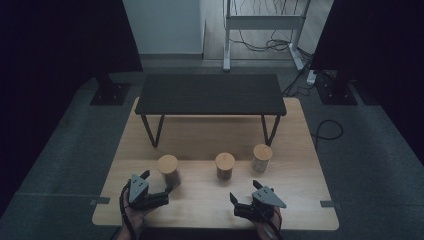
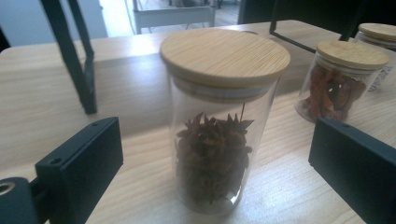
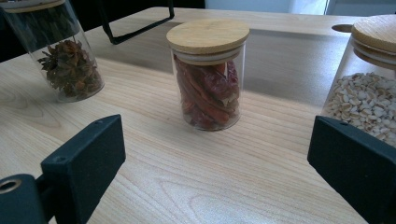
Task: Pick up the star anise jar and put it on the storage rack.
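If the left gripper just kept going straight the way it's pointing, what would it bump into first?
Most likely the star anise jar: it stands centred ahead of the left gripper, between its open jaws and close, though not yet touched as far as the view shows.

Left claw (image 1: 159, 184) jaws wide apart, low over the surface (image 1: 300, 200) near edge, right claw (image 1: 244, 192) likewise agape

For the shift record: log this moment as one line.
left gripper: open, facing star anise jar | right gripper: open, facing chili jar | jars: lidded, upright on table
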`<state>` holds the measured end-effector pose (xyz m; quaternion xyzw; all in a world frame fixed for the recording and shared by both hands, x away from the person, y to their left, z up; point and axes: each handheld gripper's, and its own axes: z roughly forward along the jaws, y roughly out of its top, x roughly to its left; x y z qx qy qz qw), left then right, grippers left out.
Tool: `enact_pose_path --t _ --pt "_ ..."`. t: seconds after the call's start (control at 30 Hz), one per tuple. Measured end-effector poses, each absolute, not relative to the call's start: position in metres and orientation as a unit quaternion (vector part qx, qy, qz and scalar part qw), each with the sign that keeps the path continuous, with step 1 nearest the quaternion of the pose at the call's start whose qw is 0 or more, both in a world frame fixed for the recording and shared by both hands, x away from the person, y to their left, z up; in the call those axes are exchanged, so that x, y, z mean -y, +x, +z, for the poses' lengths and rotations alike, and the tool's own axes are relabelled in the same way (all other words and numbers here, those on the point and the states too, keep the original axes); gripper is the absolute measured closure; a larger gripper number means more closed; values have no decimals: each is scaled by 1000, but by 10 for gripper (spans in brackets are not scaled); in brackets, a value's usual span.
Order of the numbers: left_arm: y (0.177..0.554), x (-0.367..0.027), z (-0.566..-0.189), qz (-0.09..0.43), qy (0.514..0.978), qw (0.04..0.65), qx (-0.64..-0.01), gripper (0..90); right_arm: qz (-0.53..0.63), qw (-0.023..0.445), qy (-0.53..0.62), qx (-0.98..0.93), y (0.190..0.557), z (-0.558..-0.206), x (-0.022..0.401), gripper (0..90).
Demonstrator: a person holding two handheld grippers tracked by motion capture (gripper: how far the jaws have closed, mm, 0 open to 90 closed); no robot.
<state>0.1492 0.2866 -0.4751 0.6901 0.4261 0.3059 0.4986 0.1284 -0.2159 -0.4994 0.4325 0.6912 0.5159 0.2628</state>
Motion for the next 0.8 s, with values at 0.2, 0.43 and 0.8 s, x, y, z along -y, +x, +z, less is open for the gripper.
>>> enact_pose_path --t 0.2,0.43,0.8 --pt "158 -287 -477 298 695 502 -420 27 516 265 431 -691 127 -499 215 37" --pt "169 -283 -477 298 701 494 -419 27 515 266 431 -691 127 -499 214 37" --pt "185 -275 -478 293 707 488 -420 28 513 265 434 -691 128 -499 215 37"
